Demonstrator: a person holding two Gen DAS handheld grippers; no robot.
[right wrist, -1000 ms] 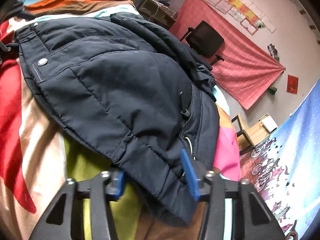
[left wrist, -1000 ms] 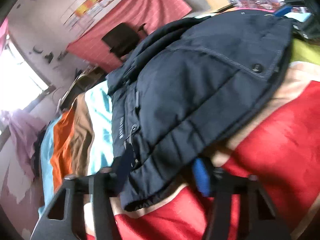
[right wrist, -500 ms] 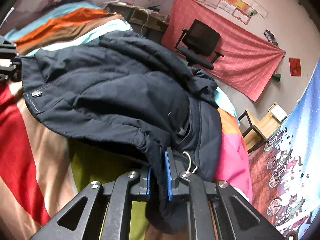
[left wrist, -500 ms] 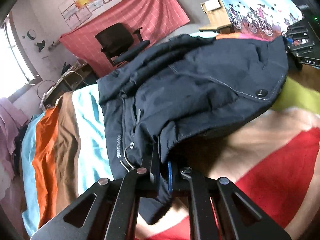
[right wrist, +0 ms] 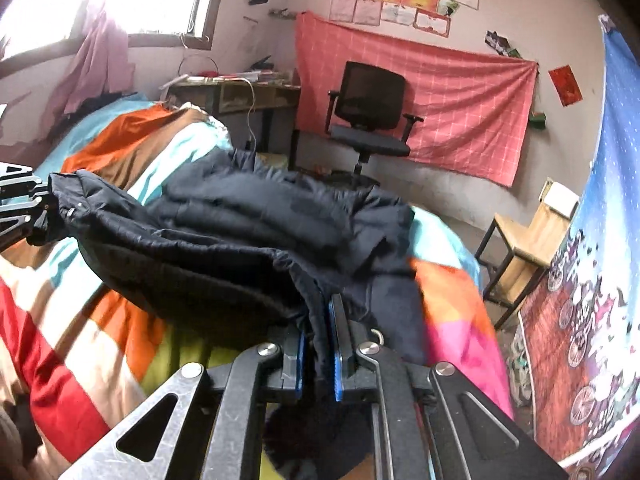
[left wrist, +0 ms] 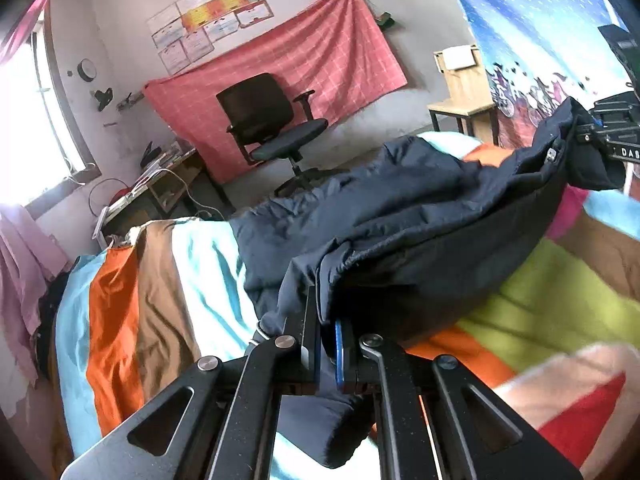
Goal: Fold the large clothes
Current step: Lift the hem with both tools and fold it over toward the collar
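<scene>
So from the left wrist view, over on the far left a pink cloth (left wrist: 24,276) is being hung by the bright window (left wrist: 28,132), and next to it the striped bedspread (left wrist: 116,320) is being shown in orange, brown and light blue bands. Bottom centre, the left gripper (left wrist: 327,340) is being pressed nearly together on a fold of the dark navy jacket (left wrist: 400,216), with the hem caught between the blue pads. The jacket is being held up off the bed between the two tools, sagging in the middle, while its far end is trailing on the bedspread toward the office chair (left wrist: 272,128). That chair is being backed by a red checked cloth on the wall (left wrist: 280,76). At the far right edge, the other corner of the jacket is being pinched by the right gripper (left wrist: 592,128).

Same deal from the right wrist view: the left gripper (right wrist: 36,204) is being seen at the left edge, clamped on a jacket (right wrist: 248,232) corner with a snap button. Bottom centre, the right gripper (right wrist: 318,344) is being squeezed onto a bunched hem. A wooden chair (right wrist: 528,240) is being parked at the right by a blue printed hanging (right wrist: 600,280).
</scene>
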